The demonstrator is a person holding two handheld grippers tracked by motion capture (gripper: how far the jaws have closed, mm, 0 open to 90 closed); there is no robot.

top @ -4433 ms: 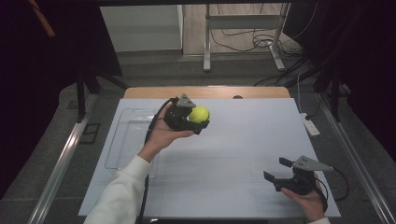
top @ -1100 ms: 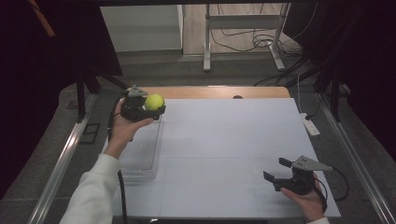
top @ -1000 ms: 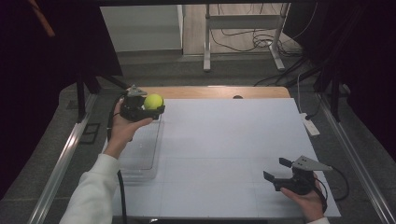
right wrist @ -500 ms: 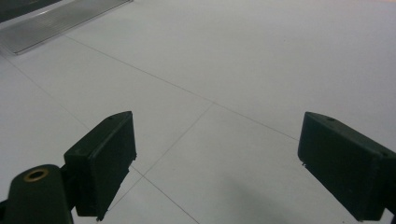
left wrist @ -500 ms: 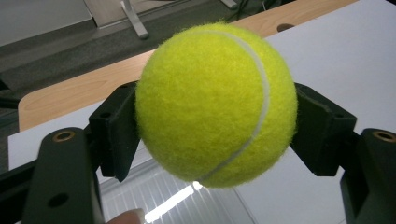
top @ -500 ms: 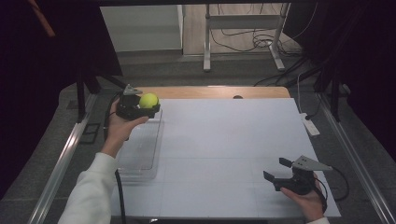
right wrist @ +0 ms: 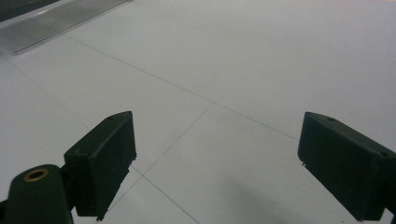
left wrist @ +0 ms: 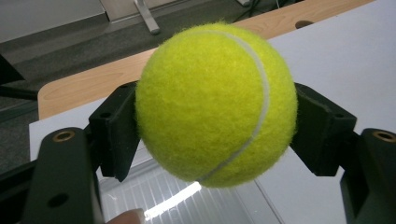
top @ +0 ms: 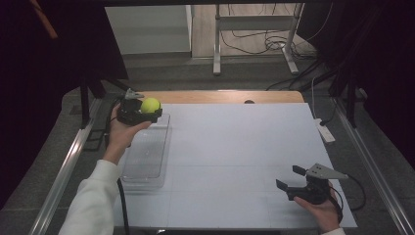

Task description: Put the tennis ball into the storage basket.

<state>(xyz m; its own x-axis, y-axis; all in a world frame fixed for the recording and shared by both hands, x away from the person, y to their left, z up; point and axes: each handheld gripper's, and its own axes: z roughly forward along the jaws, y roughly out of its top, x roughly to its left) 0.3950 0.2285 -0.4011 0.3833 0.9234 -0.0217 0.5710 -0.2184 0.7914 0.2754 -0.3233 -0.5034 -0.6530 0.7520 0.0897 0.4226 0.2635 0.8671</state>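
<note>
While your left gripper (top: pixel 147 113) clamps the tennis ball (left wrist: pixel 215 101) above the clear tray's (top: pixel 147 161) far end, no brand print shows, only its white seam curving top to bottom. Your right gripper (right wrist: pixel 224 163) rests parted, holding nothing, over the white table (top: pixel 235 147).

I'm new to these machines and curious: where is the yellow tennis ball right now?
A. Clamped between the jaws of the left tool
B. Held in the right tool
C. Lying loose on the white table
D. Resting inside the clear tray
A: the left tool has its black jaws pressed on both sides of the tennis ball, held up over the far end of the clear tray, while the right tool stands open with nothing in it.
</note>
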